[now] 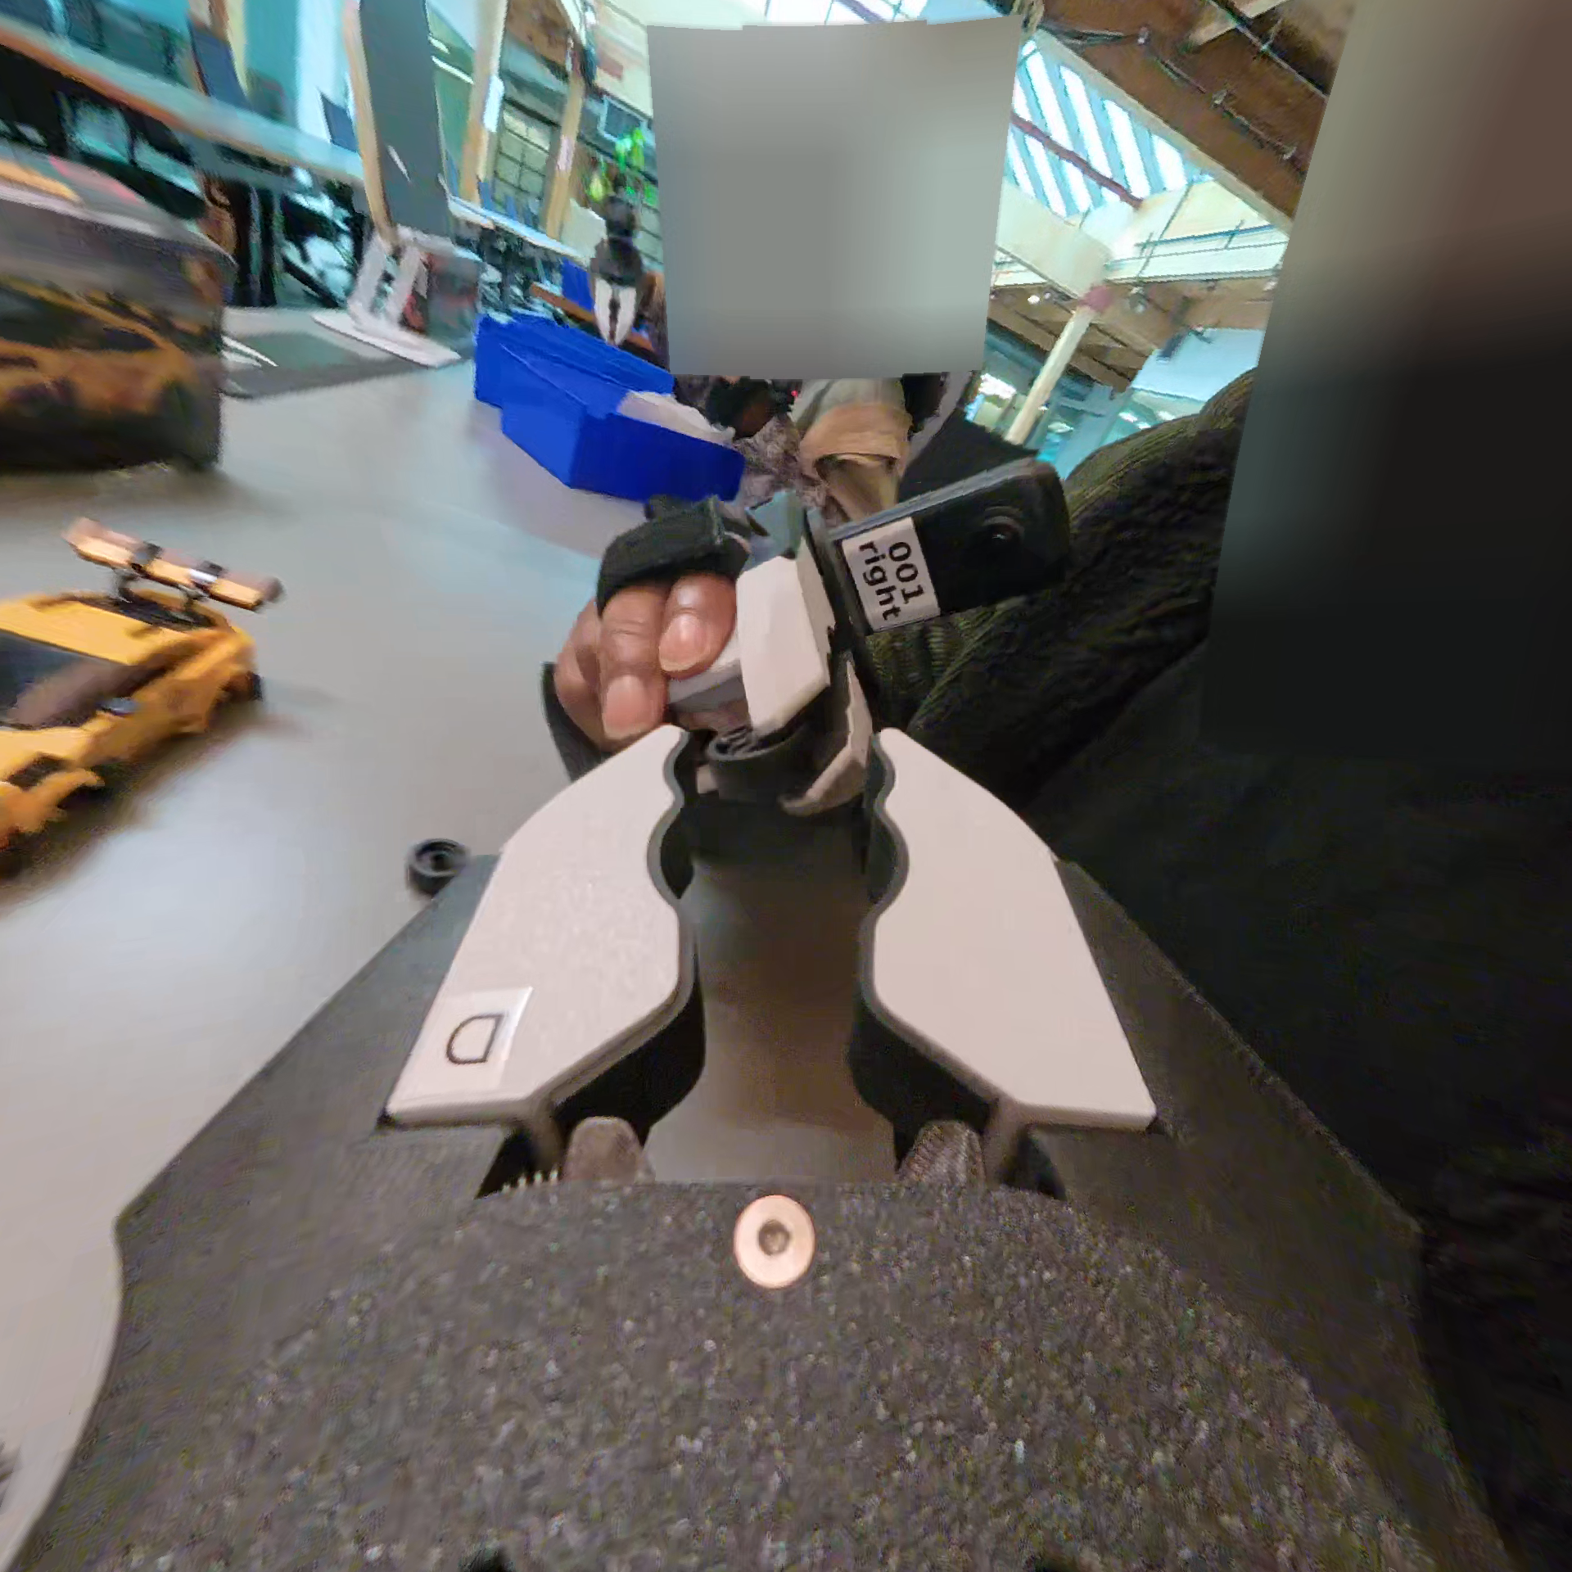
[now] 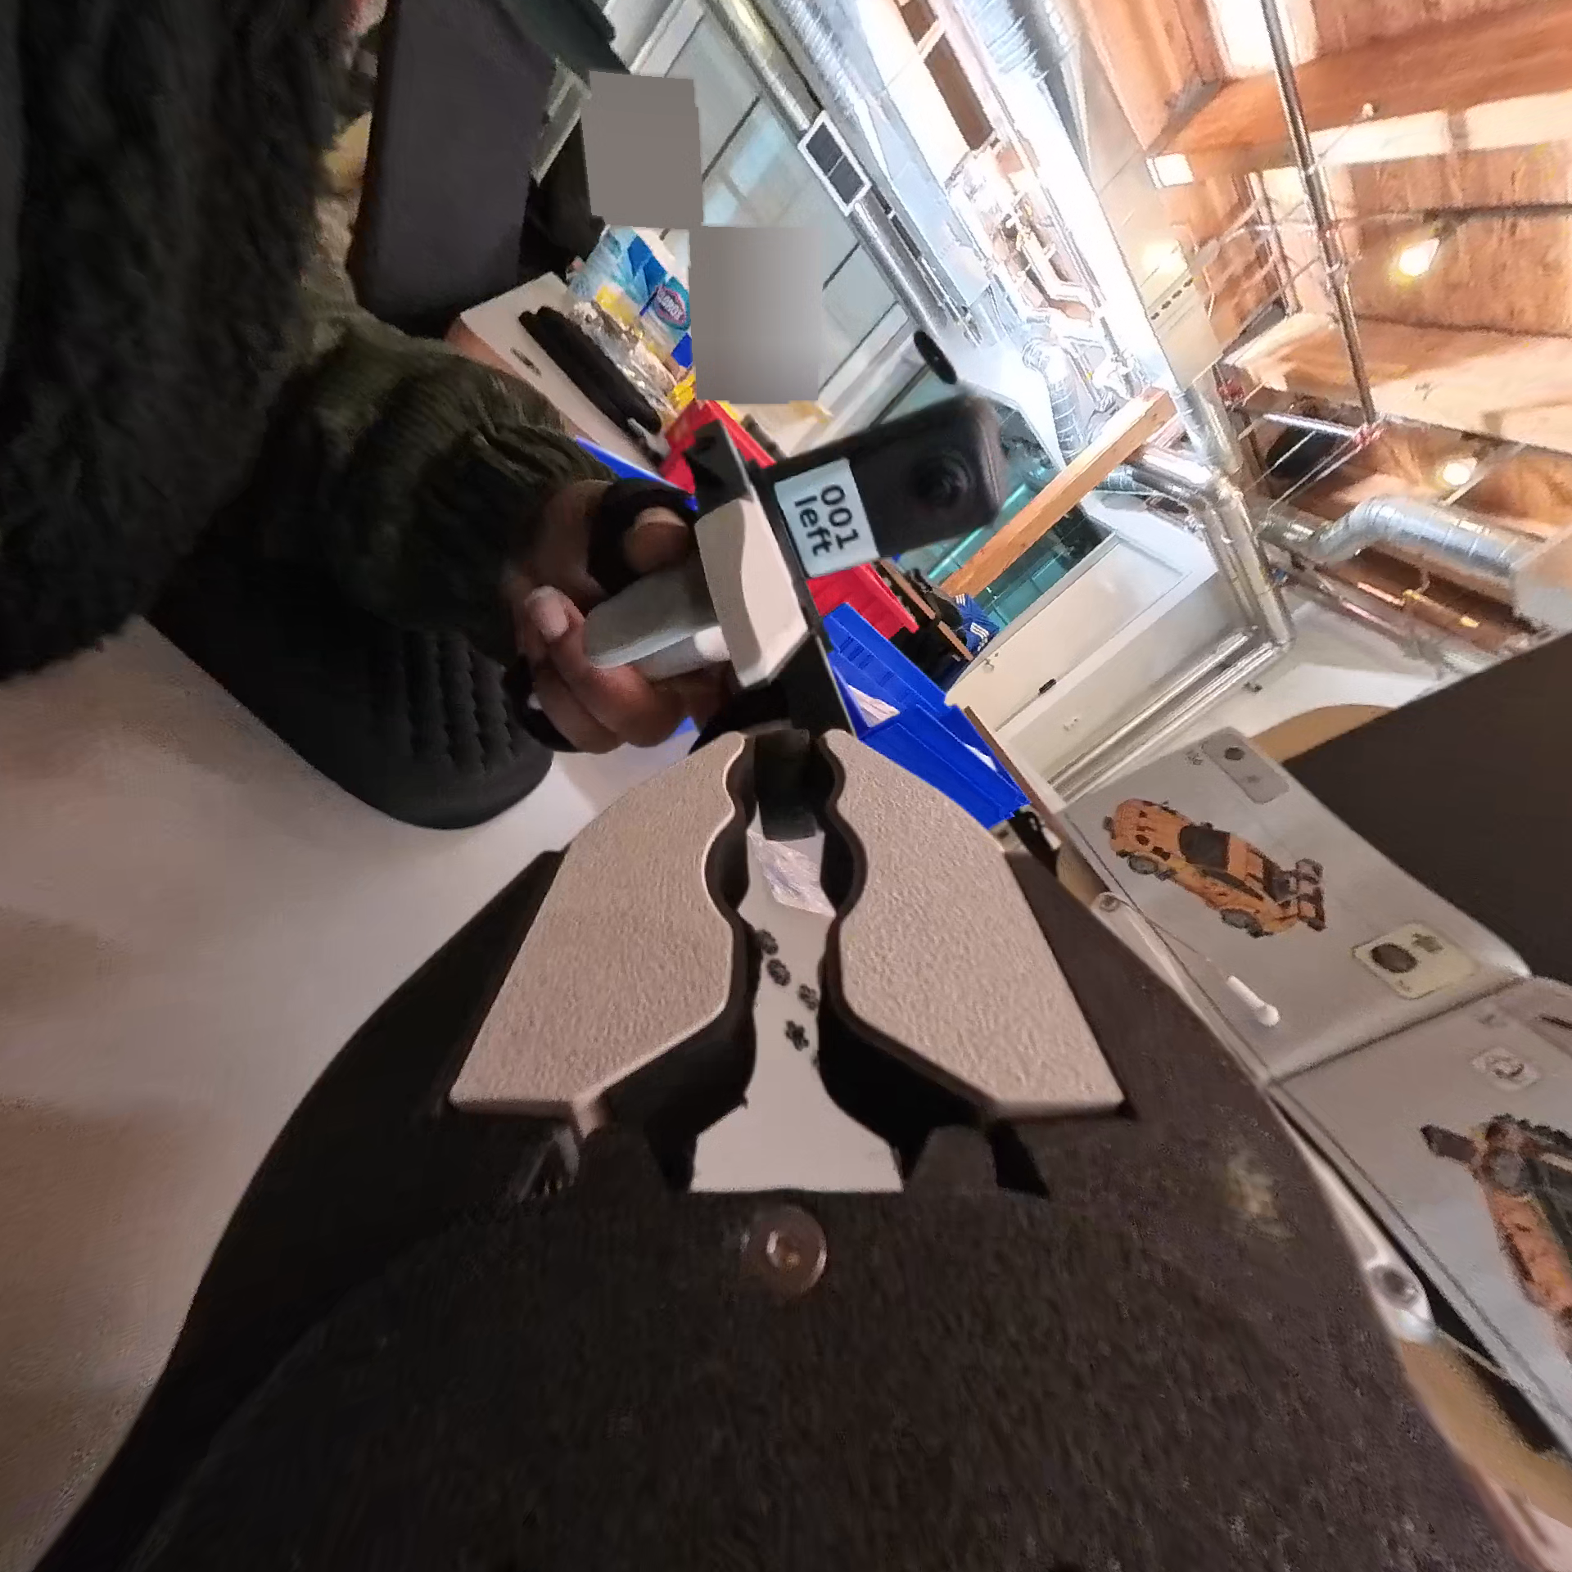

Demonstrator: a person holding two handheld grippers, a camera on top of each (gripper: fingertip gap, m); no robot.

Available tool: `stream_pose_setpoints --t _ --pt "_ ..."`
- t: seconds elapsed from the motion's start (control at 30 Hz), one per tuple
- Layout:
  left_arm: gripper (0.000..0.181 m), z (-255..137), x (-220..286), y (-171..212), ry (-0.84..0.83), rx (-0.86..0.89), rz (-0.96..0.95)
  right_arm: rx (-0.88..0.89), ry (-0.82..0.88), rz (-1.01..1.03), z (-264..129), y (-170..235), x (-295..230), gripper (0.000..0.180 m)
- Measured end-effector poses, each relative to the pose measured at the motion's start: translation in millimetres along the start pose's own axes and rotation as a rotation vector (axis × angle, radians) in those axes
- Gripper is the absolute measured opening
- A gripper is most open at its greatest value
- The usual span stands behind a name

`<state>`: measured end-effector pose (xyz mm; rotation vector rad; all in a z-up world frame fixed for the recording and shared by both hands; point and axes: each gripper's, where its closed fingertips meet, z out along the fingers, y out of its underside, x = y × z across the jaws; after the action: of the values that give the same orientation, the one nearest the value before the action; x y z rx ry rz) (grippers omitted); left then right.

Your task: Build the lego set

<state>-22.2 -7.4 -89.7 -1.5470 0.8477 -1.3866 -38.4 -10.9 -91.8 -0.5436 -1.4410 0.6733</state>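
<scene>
Currently both tools are raised off the worktop (image 1: 357, 527) and face each other tip to tip. Left claw (image 1: 774, 766) is released, its jaws spread; a dark rounded part, possibly a tyre, sits at its tips, contact unclear. Right claw (image 2: 787, 757) is nearly clenched on a small dark piece at its tips. Yellow lego car (image 1: 102, 680) rests on the worktop to the left, with 1 loose black wheel (image 1: 438, 863) near it. Judged step: passing or mating a small part; next, align the tips precisely, then clench
</scene>
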Motion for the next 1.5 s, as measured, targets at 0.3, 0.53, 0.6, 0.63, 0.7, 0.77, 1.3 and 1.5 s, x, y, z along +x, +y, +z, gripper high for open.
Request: stream_pose_setpoints --t 0.3,0.53,0.6,0.63,0.7,0.77,1.3,1.5 --pt "0.025 4.5 -12.3 7.9 -0.026 -0.035 -0.077 -0.045 0.036 -0.062 -2.7 8.1 6.7 0.027" --pt "0.025 -5.0 -14.0 -4.3 -0.135 -0.026 0.087 -0.059 0.045 0.018 -6.2 16.1 14.9 0.027" --pt "0.025 -5.4 -13.8 -4.8 -0.129 -0.02 0.079 -0.063 0.034 -0.003 -4.3 15.6 10.6 0.026" --pt "0.025 -5.4 -14.2 -4.8 -0.126 -0.017 0.071 -0.064 0.028 -0.011 -3.1 15.2 8.4 0.025" --pt "0.025 -4.3 -15.0 -3.2 -0.116 -0.019 0.05 -0.072 0.029 -0.032 -0.5 15.2 5.8 0.025" --pt "0.025 -2.4 -16.7 -0.9 -0.12 -0.024 0.04 -0.082 0.044 -0.048 1.6 16.2 6.1 0.021" --pt "0.024 -1.5 -24.3 -10.1 -0.199 0.028 0.037 -0.099 0.223 -0.123 0.3 18.4 25.5 0.011" --pt "0.024 -2.2 -28.3 -9.2 -0.294 -0.012 0.153 -0.111 0.22 -0.131 0.6 22.7 24.9 0.012"
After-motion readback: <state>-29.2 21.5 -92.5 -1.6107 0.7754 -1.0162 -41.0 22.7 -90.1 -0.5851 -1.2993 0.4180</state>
